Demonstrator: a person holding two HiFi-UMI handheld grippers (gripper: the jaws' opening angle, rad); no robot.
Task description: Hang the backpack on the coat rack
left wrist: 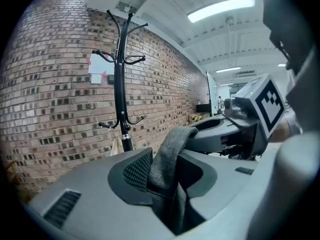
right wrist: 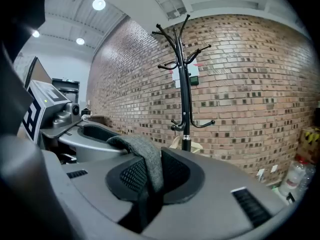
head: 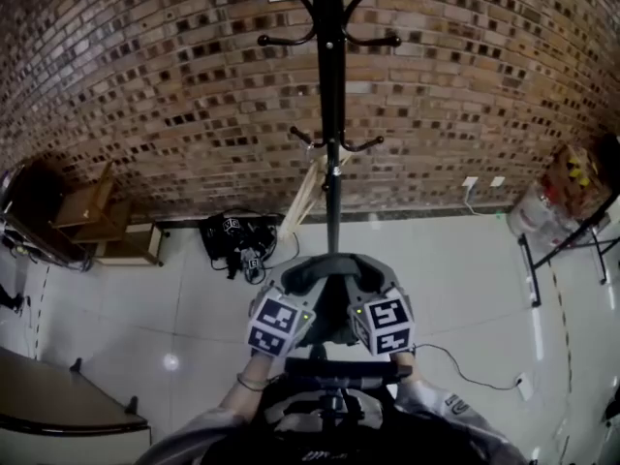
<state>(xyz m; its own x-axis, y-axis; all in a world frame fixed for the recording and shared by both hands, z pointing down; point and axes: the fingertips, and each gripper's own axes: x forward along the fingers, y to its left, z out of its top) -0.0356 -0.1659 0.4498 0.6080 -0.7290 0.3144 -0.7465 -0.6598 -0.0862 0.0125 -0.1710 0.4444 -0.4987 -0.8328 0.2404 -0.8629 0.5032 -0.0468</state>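
Right now your left tongs and right tongs both pinch the soft grey strap; the backpack looks floppy and heavy, so grip the strap's middle.

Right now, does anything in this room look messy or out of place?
Mostly tidy. A black heap of gear and cables lies on the floor against the brick wall, left of the coat rack. Pale slats lean askew behind its pole, and a loose cable trails over the floor at right.
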